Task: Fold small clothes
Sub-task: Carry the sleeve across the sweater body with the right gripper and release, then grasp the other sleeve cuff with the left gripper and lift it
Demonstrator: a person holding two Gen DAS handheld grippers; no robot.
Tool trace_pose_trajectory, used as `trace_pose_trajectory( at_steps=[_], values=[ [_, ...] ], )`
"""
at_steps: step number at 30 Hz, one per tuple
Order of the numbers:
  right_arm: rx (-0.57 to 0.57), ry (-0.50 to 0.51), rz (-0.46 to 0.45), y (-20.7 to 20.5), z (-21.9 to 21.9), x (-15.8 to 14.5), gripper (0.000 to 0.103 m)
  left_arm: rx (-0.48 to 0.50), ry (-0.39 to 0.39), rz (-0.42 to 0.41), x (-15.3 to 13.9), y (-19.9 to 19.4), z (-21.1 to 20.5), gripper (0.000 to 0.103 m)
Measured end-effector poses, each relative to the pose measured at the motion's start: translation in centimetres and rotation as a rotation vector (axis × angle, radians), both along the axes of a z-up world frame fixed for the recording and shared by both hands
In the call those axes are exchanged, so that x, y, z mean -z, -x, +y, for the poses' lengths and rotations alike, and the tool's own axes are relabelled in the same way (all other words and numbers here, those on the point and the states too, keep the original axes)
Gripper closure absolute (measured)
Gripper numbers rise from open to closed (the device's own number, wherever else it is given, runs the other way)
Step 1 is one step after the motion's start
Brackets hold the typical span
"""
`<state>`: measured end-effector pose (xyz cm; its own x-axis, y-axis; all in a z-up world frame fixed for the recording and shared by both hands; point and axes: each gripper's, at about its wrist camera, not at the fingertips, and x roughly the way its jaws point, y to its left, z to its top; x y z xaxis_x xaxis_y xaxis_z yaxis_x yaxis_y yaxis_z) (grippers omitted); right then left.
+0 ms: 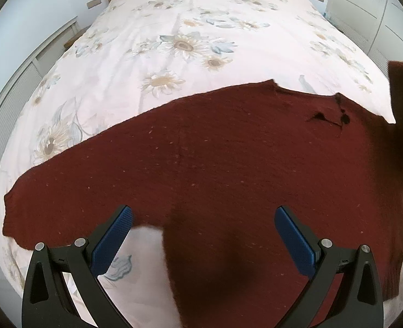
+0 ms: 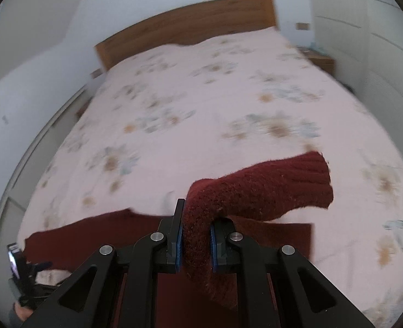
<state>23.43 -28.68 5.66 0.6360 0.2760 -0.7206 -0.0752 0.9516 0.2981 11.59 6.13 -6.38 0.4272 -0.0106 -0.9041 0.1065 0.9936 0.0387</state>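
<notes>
The dark red sweater [image 1: 215, 164] is lying spread across the near end of the floral bedspread [image 1: 174, 41] — the right gripper [image 2: 196, 235] is pinching its ribbed sleeve [image 2: 269, 188] up above it, while the left gripper [image 1: 201, 235] is gaping wide over the sweater's body, gripping nothing.

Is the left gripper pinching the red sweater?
No, the left gripper hangs wide open above the sweater, its blue pads far apart and squeezing nothing.
</notes>
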Motion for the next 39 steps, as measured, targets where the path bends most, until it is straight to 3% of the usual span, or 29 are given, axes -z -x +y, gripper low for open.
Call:
trace_pose_trajectory(
  at_steps=[4, 10, 15, 18, 20, 23, 30, 33, 39],
  values=[
    [-0.080, -0.009, 0.100, -0.6, 5.3, 4.6, 0.088, -0.016, 0.056, 0.030, 0.9, -0.3, 1.2, 0.001],
    [-0.151, 0.018, 0.287, 0.7, 10.2, 13.7, 0.088, -0.020, 0.034, 0.059, 2.2, -0.1, 1.7, 0.001],
    [-0.186, 0.030, 0.347, 2.0, 11.4, 17.3, 0.085, -0.012, 0.013, 0.080, 3.1, 0.2, 1.9, 0.001],
    [-0.187, 0.053, 0.349, 2.2, 11.6, 17.6, 0.078, -0.008, 0.008, 0.086, 3.3, 0.2, 1.9, 0.001],
    [-0.180, 0.092, 0.339, 2.1, 11.8, 17.5, 0.052, -0.013, 0.004, 0.089, 3.3, 0.1, 1.9, 0.001],
    [-0.181, 0.114, 0.324, 2.3, 11.2, 16.6, 0.028, -0.015, 0.003, 0.091, 3.1, 0.1, 1.9, 0.001],
    [-0.162, 0.168, 0.304, 4.2, 8.0, 15.2, 0.020, 0.007, -0.035, 0.090, 2.9, 0.0, 0.8, 0.001],
    [-0.138, 0.142, 0.292, 5.8, 5.4, 14.8, 0.019, 0.030, -0.037, 0.086, 2.8, -0.2, -0.1, 0.001],
    [-0.012, 0.174, 0.294, 8.5, -0.4, 15.2, 0.019, 0.104, -0.022, 0.096, 2.5, -1.6, -3.6, 0.001]
  ],
)
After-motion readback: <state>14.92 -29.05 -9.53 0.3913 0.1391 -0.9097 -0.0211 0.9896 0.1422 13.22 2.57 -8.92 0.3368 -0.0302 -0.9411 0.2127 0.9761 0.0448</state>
